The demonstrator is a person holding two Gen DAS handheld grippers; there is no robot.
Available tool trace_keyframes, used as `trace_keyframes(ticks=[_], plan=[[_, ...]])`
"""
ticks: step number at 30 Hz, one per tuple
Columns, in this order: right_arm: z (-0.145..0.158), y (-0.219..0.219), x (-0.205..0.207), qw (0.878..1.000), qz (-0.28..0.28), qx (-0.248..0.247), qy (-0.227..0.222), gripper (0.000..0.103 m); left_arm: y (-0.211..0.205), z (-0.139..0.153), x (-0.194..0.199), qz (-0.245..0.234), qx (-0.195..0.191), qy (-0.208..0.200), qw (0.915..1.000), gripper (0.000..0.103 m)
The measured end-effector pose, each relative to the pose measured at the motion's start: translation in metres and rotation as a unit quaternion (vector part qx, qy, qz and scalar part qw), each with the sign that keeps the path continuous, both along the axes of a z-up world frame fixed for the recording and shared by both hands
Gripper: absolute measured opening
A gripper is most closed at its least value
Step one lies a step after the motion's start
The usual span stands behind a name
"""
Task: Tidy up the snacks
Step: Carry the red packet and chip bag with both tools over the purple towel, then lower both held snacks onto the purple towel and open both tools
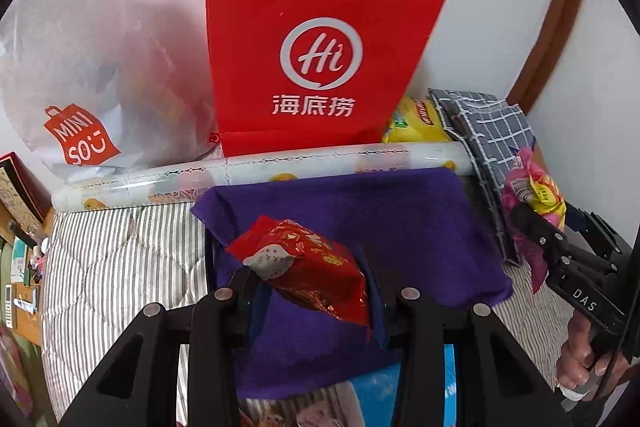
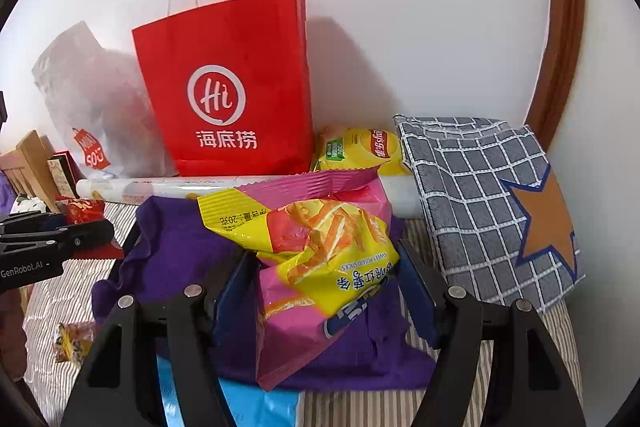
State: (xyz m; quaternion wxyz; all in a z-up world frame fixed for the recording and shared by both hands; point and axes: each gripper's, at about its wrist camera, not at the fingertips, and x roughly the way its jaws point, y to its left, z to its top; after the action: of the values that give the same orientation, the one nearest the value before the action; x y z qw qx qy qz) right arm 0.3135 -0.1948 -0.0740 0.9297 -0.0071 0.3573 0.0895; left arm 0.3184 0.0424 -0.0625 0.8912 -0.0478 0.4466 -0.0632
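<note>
The left tongs are gripping a shiny red foil snack packet, jaws nearly closed on it, holding it above a rumpled purple cloth lying on the striped bed cover. The right tongs are clamping a crinkled pink-and-yellow bag of sweet potato sticks at a wider spread, also over that cloth. Behind the cloth, a long pale patterned roll is lying across the bed. Standing against the white wall are a red paper carrier bag with white handles and a translucent white plastic shopping bag with reddish shapes blurred inside; the red bag's contents cannot be seen. A yellow crisp packet is sitting beside a grey checked fabric bag with an orange star.
</note>
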Motion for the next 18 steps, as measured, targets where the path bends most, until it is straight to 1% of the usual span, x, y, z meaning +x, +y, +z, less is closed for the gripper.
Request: trace_keyframes(ticks=[4, 7, 12, 18], plan=[[-0.008, 0.002, 0.016, 1.0, 0.007, 0.004, 0.007, 0.069, 0.002, -0.01, 0.016, 0.002, 0.0, 0.01, 0.9999, 0.039], [-0.015, 0.004, 0.03, 1.0, 0.023, 0.008, 0.019, 0.069, 0.002, -0.018, 0.028, 0.002, 0.0, 0.018, 0.9998, 0.039], [-0.028, 0.013, 0.049, 0.999, 0.033, -0.009, 0.022, 0.069, 0.002, -0.035, 0.047, 0.004, -0.004, 0.031, 0.9995, 0.039], [-0.055, 0.018, 0.07, 0.998, 0.041, -0.015, 0.046, 0.069, 0.001, -0.057, 0.068, 0.003, 0.001, 0.053, 0.9986, 0.039]])
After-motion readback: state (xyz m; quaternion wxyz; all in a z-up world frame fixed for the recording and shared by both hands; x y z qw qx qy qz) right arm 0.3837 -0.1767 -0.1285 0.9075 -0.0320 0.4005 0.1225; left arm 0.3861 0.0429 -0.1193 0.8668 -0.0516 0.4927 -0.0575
